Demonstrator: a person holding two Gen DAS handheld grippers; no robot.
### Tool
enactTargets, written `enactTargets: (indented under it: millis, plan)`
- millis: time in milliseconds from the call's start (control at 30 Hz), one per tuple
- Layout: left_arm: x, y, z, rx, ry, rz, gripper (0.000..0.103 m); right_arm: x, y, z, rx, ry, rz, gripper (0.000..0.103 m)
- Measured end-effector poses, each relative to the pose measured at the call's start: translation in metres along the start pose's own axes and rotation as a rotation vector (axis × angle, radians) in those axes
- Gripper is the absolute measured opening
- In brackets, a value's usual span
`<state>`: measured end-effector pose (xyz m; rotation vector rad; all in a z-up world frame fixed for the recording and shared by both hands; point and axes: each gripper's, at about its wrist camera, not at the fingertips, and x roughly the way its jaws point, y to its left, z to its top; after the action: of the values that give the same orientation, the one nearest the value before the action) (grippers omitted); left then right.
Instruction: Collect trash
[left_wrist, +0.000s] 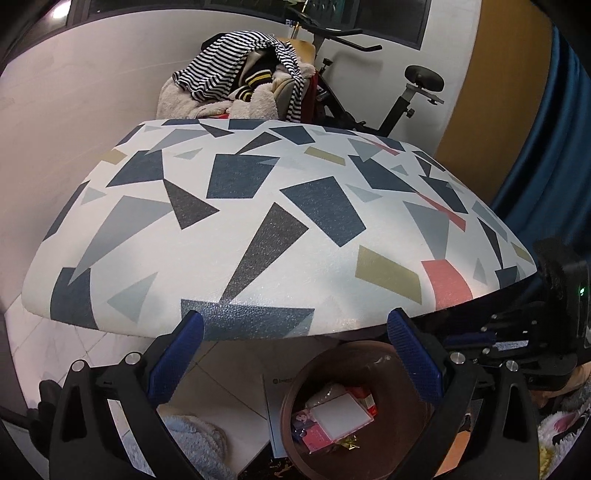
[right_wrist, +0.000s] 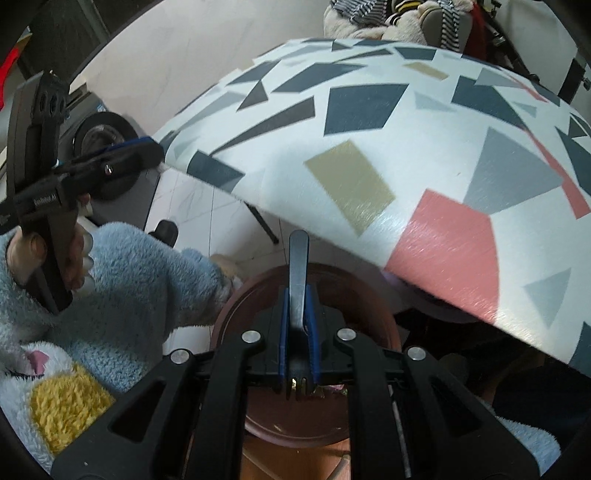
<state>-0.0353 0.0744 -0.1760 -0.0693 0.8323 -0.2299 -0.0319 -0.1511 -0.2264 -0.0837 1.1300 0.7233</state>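
My right gripper (right_wrist: 297, 295) is shut on a black plastic fork (right_wrist: 298, 258), handle pointing forward, tines back toward the camera, held above the round brown trash bin (right_wrist: 384, 317) on the floor. My left gripper (left_wrist: 295, 325) is open and empty at the table's near edge; the same bin (left_wrist: 291, 443) lies below it, holding white card, pink and red wrappers (left_wrist: 336, 413). The right gripper shows at the right edge of the left wrist view (left_wrist: 517, 339). The left gripper also shows in the right wrist view (right_wrist: 147, 147).
A table with a white cloth of grey, blue, pink and olive shapes (left_wrist: 277, 221) fills both views. Behind it stand a chair piled with striped clothes (left_wrist: 240, 74) and an exercise bike (left_wrist: 406, 92). White tiled floor (left_wrist: 221, 387) lies below. A blue fleece sleeve (right_wrist: 140, 280) is at left.
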Motion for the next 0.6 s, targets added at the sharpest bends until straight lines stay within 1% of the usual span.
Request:
enactTargets:
  millis: [167, 267, 367, 400, 433, 467, 500, 533, 567, 600]
  plan:
    - [0.002, -0.001, -0.005, 0.002, 0.017, -0.001, 0.097, 0.010, 0.002, -0.002, 0.001, 0.050, -0.015, 0.013]
    - [0.002, 0.000, -0.006, -0.003, 0.021, -0.002, 0.097, 0.013, 0.002, -0.004, 0.003, 0.064, -0.016, 0.014]
    - [0.002, -0.001, -0.007, -0.009, 0.021, 0.000, 0.097, 0.015, 0.002, -0.003, 0.002, 0.070, -0.028, 0.021]
    - [0.002, -0.001, -0.008, -0.010, 0.021, 0.001, 0.097, 0.015, 0.001, -0.004, 0.005, 0.070, -0.030, 0.026]
    - [0.001, -0.002, -0.008, -0.009, 0.019, 0.003, 0.097, 0.014, 0.000, -0.004, 0.008, 0.069, -0.033, 0.028]
    - [0.001, -0.002, -0.008, -0.007, 0.015, 0.001, 0.097, 0.014, -0.001, -0.003, 0.010, 0.067, -0.043, 0.035]
    - [-0.001, -0.002, -0.008, -0.007, 0.004, -0.001, 0.097, 0.014, -0.001, -0.003, 0.010, 0.065, -0.053, 0.048]
    - [-0.002, -0.003, -0.008, -0.007, -0.002, 0.000, 0.097, 0.013, -0.002, -0.002, 0.012, 0.060, -0.067, 0.055]
    - [-0.003, -0.003, -0.007, -0.007, -0.007, 0.006, 0.097, 0.011, -0.003, -0.002, 0.015, 0.050, -0.078, 0.066]
    - [-0.004, -0.003, -0.006, -0.006, -0.009, 0.016, 0.097, 0.009, -0.005, -0.001, 0.016, 0.043, -0.087, 0.074]
